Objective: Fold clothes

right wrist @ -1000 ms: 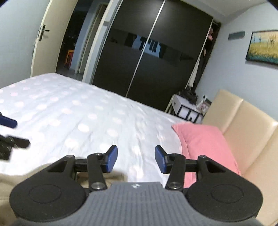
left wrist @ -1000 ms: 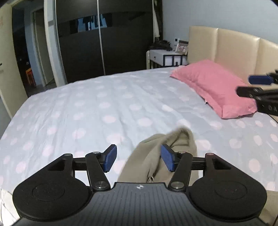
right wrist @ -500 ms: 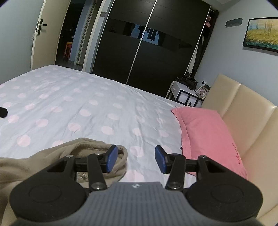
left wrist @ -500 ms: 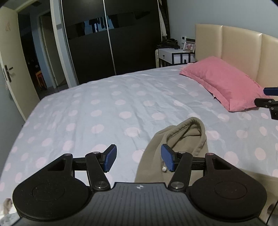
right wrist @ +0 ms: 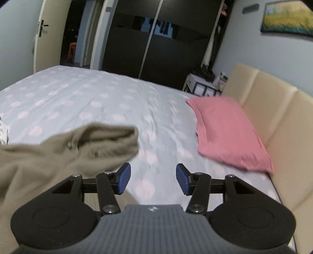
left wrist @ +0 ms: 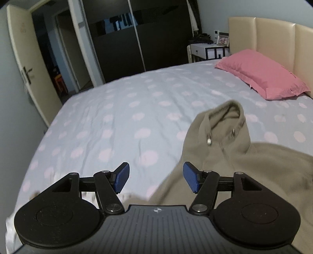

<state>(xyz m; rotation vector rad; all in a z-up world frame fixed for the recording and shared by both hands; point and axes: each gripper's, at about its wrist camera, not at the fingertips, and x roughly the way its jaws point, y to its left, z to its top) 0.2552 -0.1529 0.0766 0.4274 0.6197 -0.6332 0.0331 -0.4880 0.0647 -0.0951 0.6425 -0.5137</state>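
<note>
You hold the left hand-held gripper (left wrist: 156, 179) and the right hand-held gripper (right wrist: 153, 179) wide and empty above the near edge of the bed (left wrist: 117, 109), where the hoodie (left wrist: 225, 140) lies spread, hood toward the far side, ready for folding.

Khaki hoodie (left wrist: 225, 140): lower body runs off the right and bottom edges of the left wrist view; the near part is covered by the left gripper (left wrist: 156, 178) housing. In the right wrist view the hoodie (right wrist: 58, 152) is motion-blurred, cut by the left edge, and its near part is behind the right gripper (right wrist: 153, 178).

Polka-dot bedsheet (right wrist: 156, 121): dots smeared by blur beside the pink pillow (right wrist: 225, 132).

Picture frame (left wrist: 223, 40) on the nightstand (left wrist: 207, 51): content too small to read.

Wall painting (right wrist: 287, 17): cut off at the right edge, blurred.

Doorway (left wrist: 50, 56): room beyond too dark to make out.
</note>
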